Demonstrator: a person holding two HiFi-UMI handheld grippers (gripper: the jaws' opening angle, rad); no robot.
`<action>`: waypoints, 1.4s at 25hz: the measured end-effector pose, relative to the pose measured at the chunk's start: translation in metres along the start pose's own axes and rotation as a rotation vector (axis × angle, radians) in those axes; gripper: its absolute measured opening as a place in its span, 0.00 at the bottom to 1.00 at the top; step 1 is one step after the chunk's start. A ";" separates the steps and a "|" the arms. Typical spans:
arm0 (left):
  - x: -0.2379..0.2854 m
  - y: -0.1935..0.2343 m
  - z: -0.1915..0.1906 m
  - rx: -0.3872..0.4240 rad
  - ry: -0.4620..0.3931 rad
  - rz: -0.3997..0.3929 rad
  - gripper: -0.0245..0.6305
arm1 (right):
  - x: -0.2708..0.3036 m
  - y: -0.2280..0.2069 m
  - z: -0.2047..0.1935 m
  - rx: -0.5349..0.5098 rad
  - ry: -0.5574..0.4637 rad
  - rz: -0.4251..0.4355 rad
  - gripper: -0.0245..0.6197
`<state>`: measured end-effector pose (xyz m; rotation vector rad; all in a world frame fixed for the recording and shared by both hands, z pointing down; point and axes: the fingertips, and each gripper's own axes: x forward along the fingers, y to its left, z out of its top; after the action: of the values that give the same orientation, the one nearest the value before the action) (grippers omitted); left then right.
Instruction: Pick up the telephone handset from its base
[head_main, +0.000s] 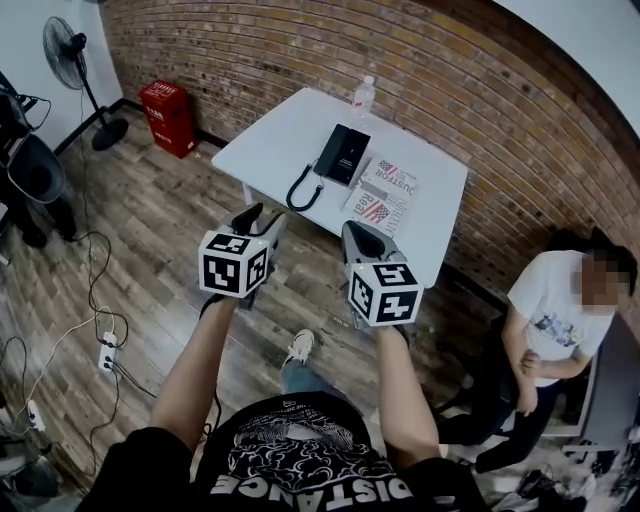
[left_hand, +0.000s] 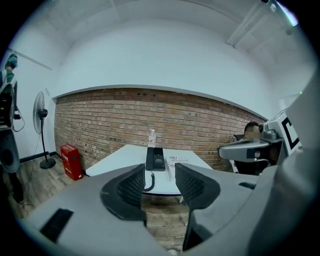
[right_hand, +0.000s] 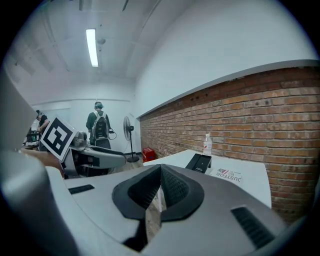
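Note:
A black telephone lies on the white table, its handset resting on the base and a coiled cord trailing toward the near edge. Both grippers hover over the wooden floor, well short of the table. My left gripper is open with nothing between its pads; in its own view the telephone shows far ahead, above the left gripper's gap. My right gripper has its tips together on nothing. From the right gripper view the telephone sits far off to the right.
A water bottle and a magazine share the table beside the phone. A brick wall backs it. A red box and a fan stand at left, cables and a power strip cross the floor, and a person sits at right.

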<state>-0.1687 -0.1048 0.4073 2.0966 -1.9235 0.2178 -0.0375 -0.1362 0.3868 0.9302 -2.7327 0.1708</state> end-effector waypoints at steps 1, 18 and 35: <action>0.008 0.001 0.003 0.006 0.001 -0.006 0.30 | 0.006 -0.005 0.001 0.002 -0.002 -0.005 0.04; 0.192 0.045 0.051 0.050 0.061 -0.075 0.31 | 0.142 -0.132 0.024 0.045 0.018 -0.046 0.04; 0.314 0.065 0.066 0.050 0.137 -0.148 0.31 | 0.217 -0.215 0.028 0.107 0.036 -0.066 0.04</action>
<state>-0.2077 -0.4273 0.4467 2.1831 -1.6935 0.3708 -0.0775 -0.4379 0.4249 1.0335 -2.6783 0.3203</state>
